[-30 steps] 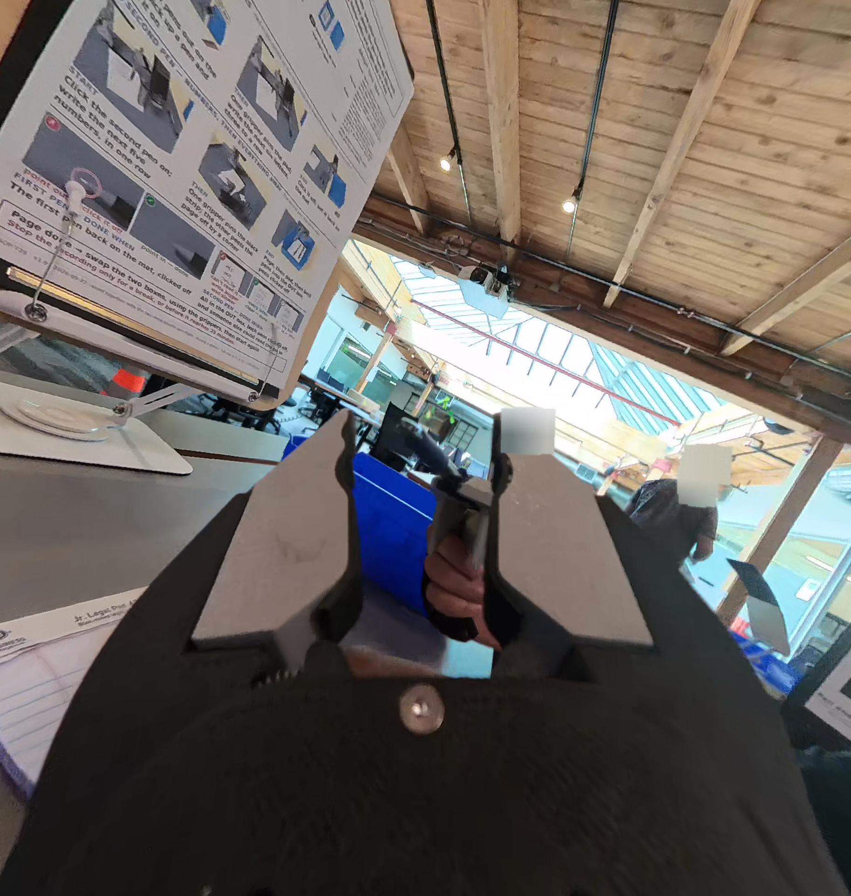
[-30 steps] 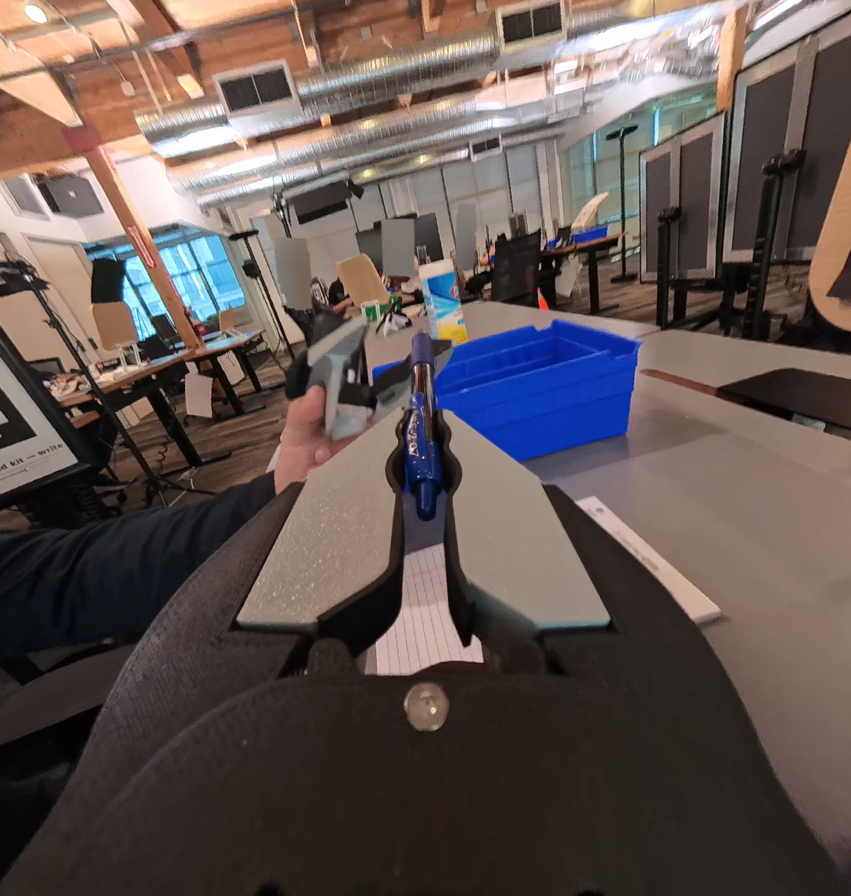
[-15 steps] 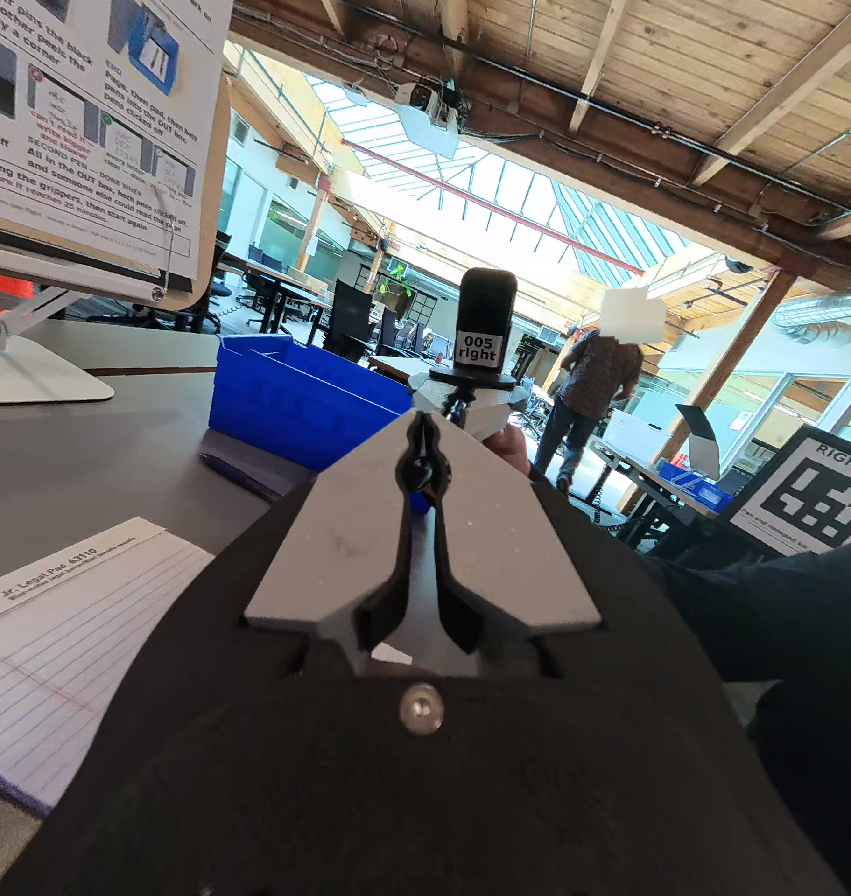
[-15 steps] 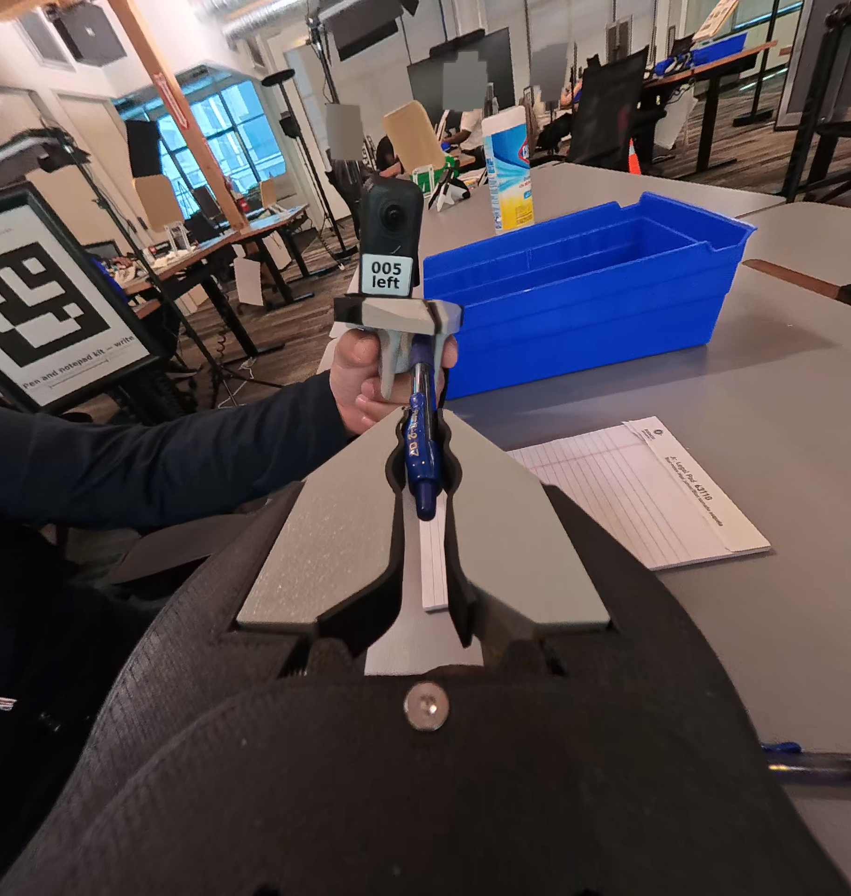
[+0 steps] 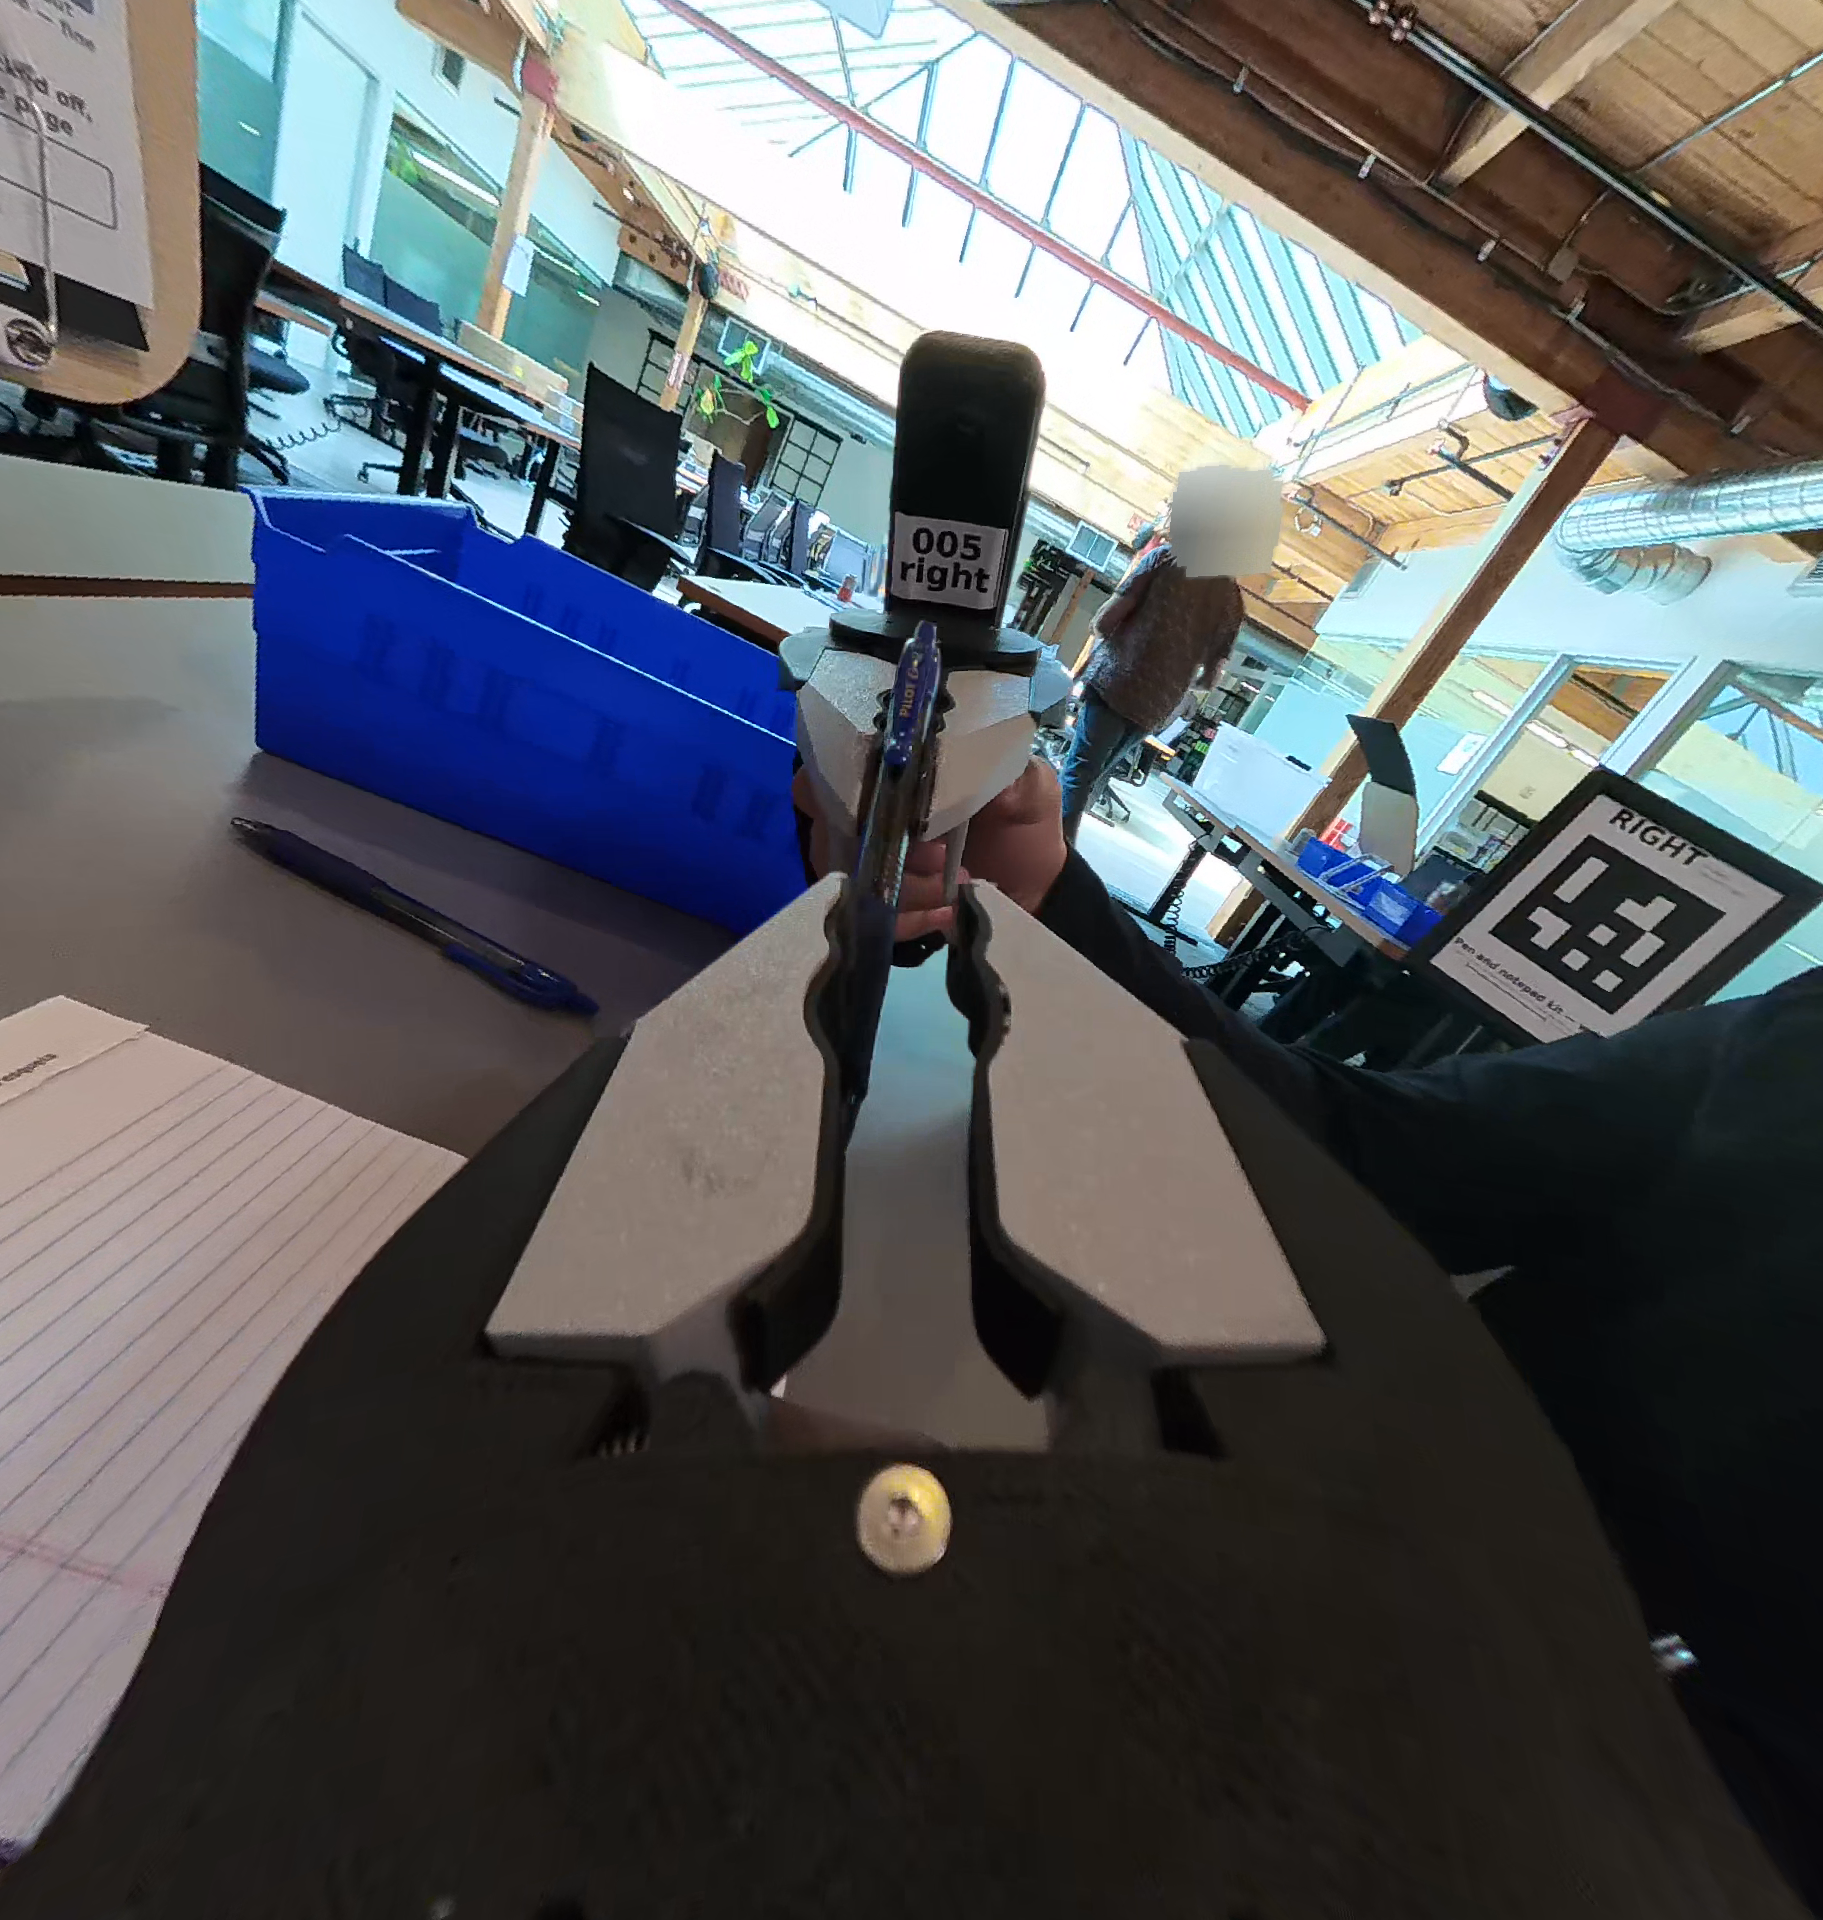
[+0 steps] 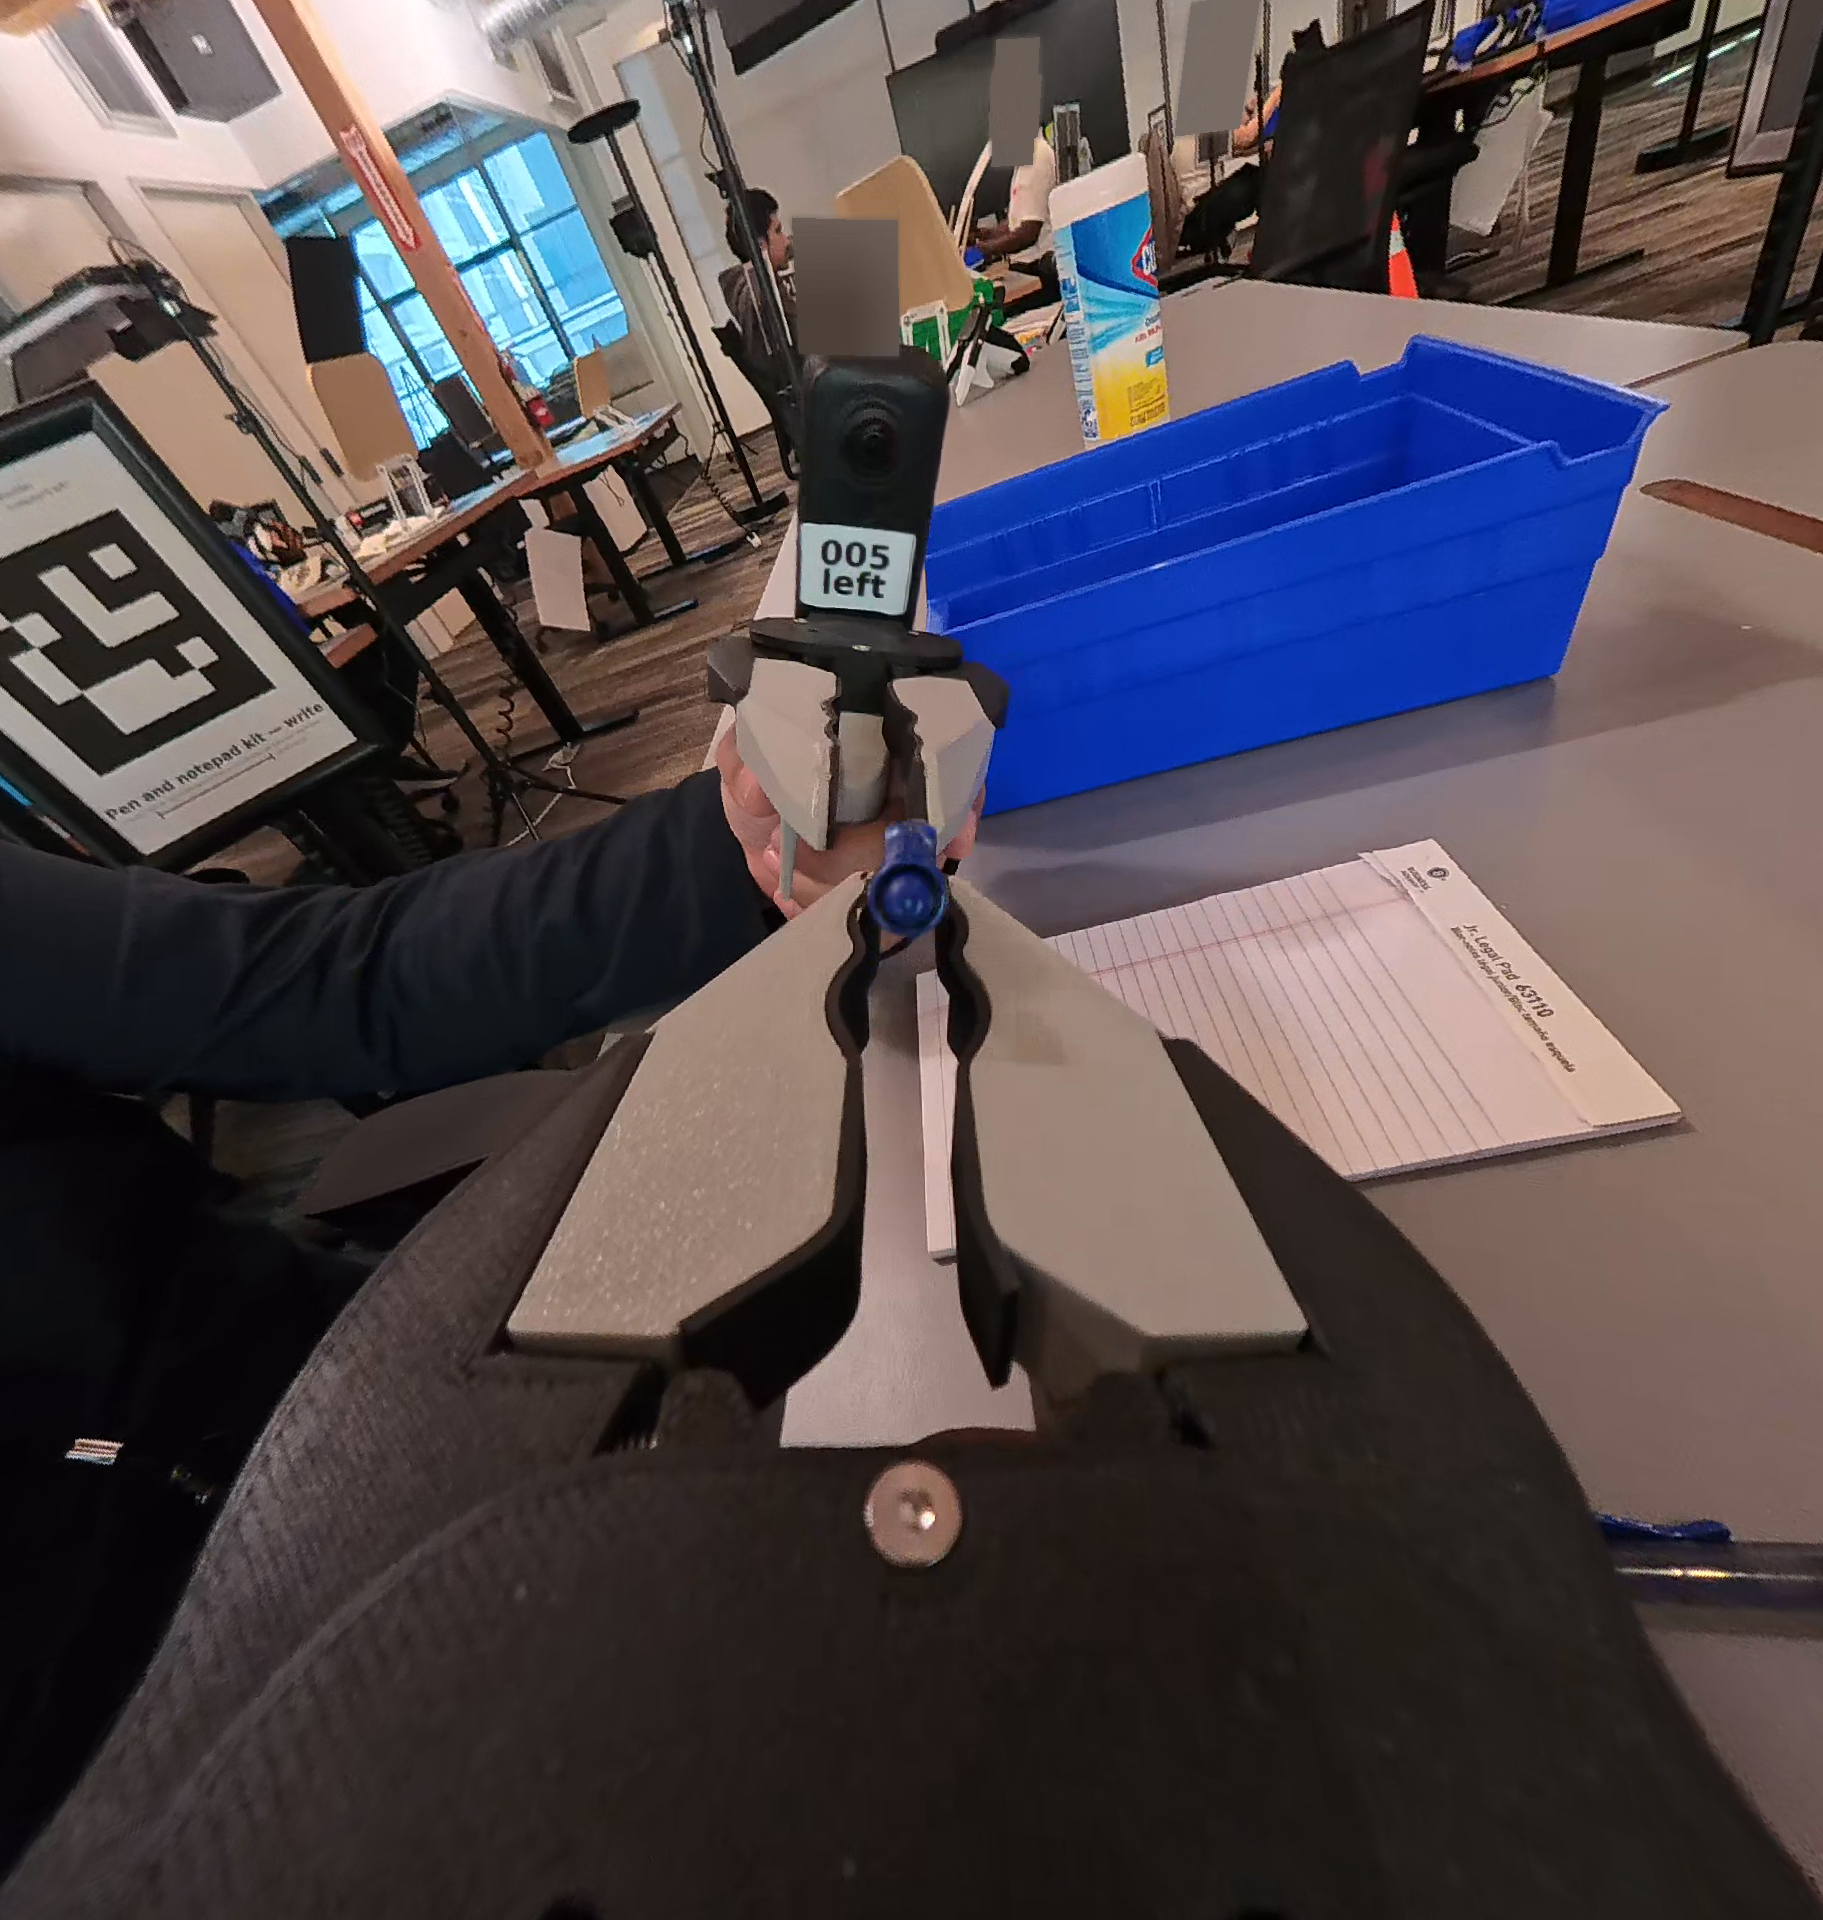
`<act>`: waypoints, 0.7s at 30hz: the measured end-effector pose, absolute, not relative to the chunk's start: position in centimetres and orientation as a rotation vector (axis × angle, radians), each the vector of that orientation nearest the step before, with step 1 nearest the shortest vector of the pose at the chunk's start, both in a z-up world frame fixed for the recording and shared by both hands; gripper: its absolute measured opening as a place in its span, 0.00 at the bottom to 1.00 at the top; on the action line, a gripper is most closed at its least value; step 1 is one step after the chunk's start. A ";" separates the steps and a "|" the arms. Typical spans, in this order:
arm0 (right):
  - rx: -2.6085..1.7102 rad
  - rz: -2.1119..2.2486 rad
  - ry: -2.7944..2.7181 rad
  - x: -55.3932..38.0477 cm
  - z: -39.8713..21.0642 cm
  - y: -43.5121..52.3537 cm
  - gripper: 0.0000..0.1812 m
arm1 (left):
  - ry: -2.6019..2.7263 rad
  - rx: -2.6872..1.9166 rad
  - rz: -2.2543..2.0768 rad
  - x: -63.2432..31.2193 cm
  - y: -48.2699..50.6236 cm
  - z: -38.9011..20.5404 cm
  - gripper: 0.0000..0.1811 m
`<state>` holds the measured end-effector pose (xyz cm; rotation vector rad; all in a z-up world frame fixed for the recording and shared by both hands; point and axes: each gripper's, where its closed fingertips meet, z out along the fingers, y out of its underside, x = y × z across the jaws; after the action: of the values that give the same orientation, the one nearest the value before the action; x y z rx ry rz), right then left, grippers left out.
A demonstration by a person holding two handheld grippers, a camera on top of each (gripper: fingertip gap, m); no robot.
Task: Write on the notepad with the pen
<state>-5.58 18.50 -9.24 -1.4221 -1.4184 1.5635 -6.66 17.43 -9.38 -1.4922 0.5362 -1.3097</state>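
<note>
A blue pen (image 5: 893, 790) runs between my two grippers, held above the table edge. My right gripper (image 6: 902, 914) is shut on the pen (image 6: 905, 899) at its fingertips, and the pen shows end-on there. In the left wrist view the right gripper (image 5: 917, 748) faces me. My left gripper (image 5: 902, 914) has its jaws a little apart; the pen's near end lies in the gap against the left finger. It also shows in the right wrist view (image 6: 865, 758). The lined notepad (image 6: 1354, 1018) lies flat on the grey table, also seen in the left wrist view (image 5: 159, 1299).
A second blue pen (image 5: 408, 914) lies on the table between the notepad and a blue bin (image 5: 512, 686), (image 6: 1302, 582). A wipes canister (image 6: 1109, 312) stands behind the bin. Framed marker signs (image 5: 1613, 935), (image 6: 107, 644) stand beside the table. A person (image 5: 1156, 644) stands far off.
My left gripper's jaws have opened from shut around the pen. The pen has swung to point end-on from my right gripper. Both views have tilted down toward the table.
</note>
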 end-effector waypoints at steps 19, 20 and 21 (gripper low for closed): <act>-1.457 1.593 -1.435 -6.3 -10.2 18.2 0.03 | 0.644 -1.630 -1.159 -5.5 17.8 -12.2 0.05; -1.460 1.596 -1.437 -6.3 -10.3 18.1 0.03 | 0.658 -1.635 -1.156 -5.3 17.8 -12.4 0.05; -1.464 1.598 -1.435 -6.4 -10.3 18.1 0.03 | 0.666 -1.639 -1.138 -5.2 17.8 -12.5 0.05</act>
<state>-6.36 18.13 -10.35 -1.4636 -1.4350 1.5977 -5.22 17.83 -12.54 -1.6395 0.6664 -1.1384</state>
